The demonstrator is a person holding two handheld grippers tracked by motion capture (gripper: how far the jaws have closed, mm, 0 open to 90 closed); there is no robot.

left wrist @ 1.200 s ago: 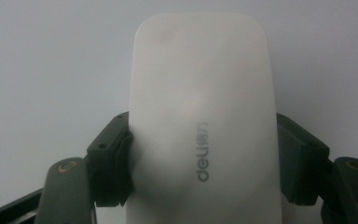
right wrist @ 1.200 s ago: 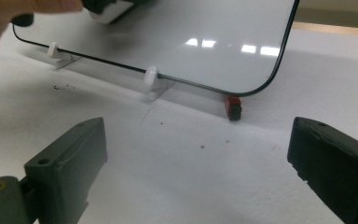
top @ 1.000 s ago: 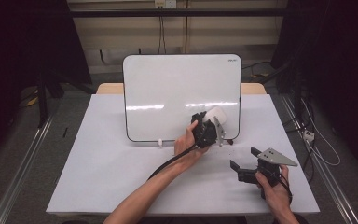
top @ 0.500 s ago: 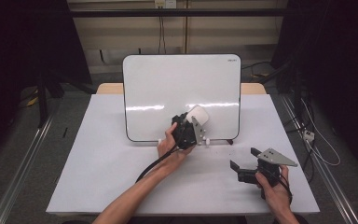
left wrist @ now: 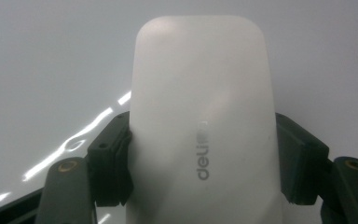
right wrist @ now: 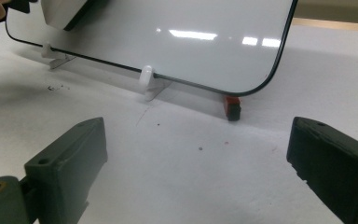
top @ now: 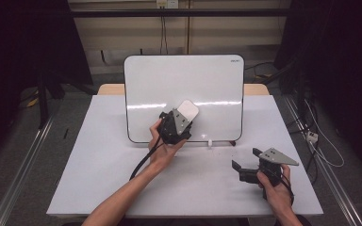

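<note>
A white whiteboard [top: 184,84] with a dark rim stands upright at the back of the white table [top: 99,160]. My left gripper [top: 181,120] is shut on a white eraser [top: 187,111] and holds it against the lower middle of the board. In the left gripper view the eraser [left wrist: 205,121], marked "deli", sits between both black fingers [left wrist: 109,158], with the board's surface [left wrist: 51,70] behind it. My right gripper [top: 244,158] rests low at the table's front right, open, with nothing between its jaws. In its own view the right gripper [right wrist: 191,154] faces the board's lower edge [right wrist: 177,32].
Small white clip feet [right wrist: 147,79] hold the board's bottom edge. A small red and black block [right wrist: 233,107] lies under its right corner. Dark specks dot the table in front of the board. Metal rails run along the floor on both sides of the table.
My left gripper has carried the eraser leftward and slightly up along the board, from its lower right part to the lower middle. The right gripper has stayed where it was.
</note>
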